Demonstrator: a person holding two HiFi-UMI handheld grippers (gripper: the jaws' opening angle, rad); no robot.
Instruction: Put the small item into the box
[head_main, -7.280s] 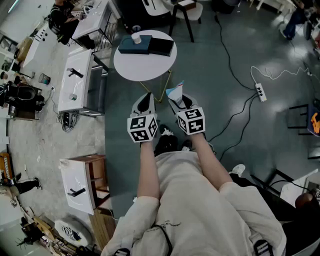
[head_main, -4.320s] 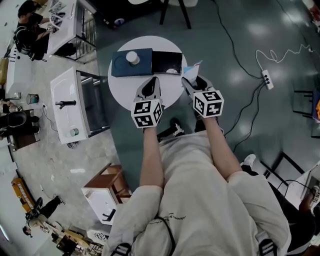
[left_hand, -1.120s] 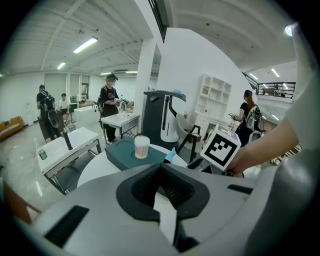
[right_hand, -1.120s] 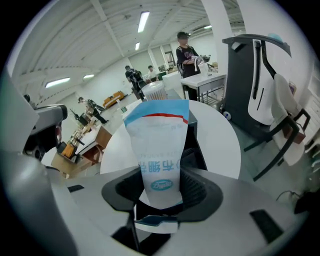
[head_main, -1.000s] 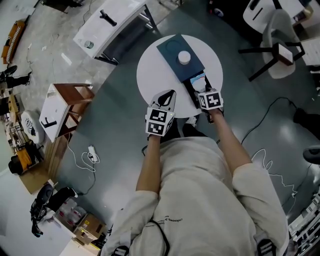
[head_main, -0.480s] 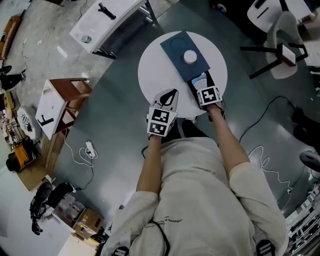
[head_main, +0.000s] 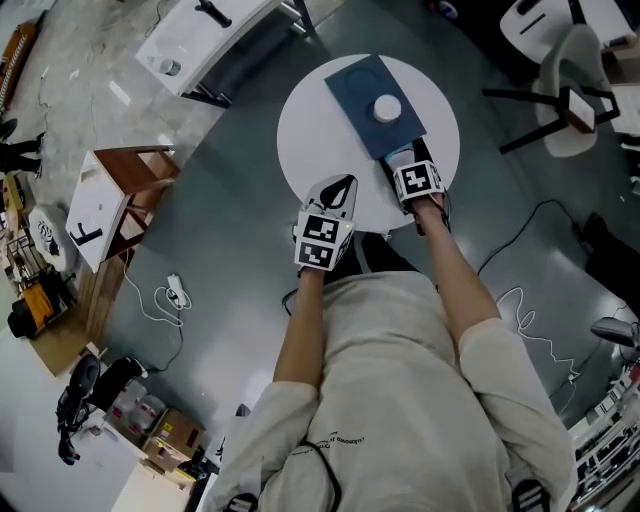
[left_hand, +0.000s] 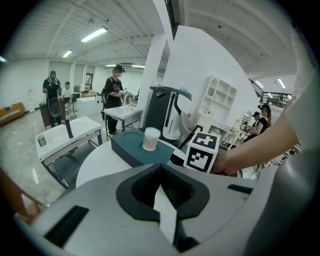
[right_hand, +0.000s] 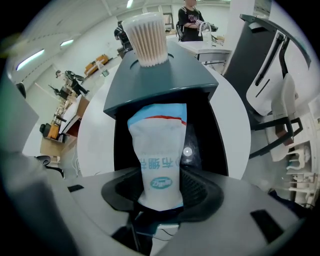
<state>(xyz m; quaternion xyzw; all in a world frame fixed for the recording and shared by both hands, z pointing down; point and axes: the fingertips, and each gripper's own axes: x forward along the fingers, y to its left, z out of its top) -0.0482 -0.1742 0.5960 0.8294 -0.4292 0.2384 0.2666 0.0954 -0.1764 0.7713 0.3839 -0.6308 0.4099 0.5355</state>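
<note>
The right claw (right_hand: 160, 197) grips a white sachet (right_hand: 159, 150), long axis pointing ahead, directly over the open black box (right_hand: 212, 130) on the round worktop (head_main: 310, 130); the left claw (left_hand: 160, 187), shut on nothing, hangs farther off

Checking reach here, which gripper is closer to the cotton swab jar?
Right. The right gripper sits just short of the cotton swab jar, holding a packet; the left gripper is farther off, at the table edge.
</note>
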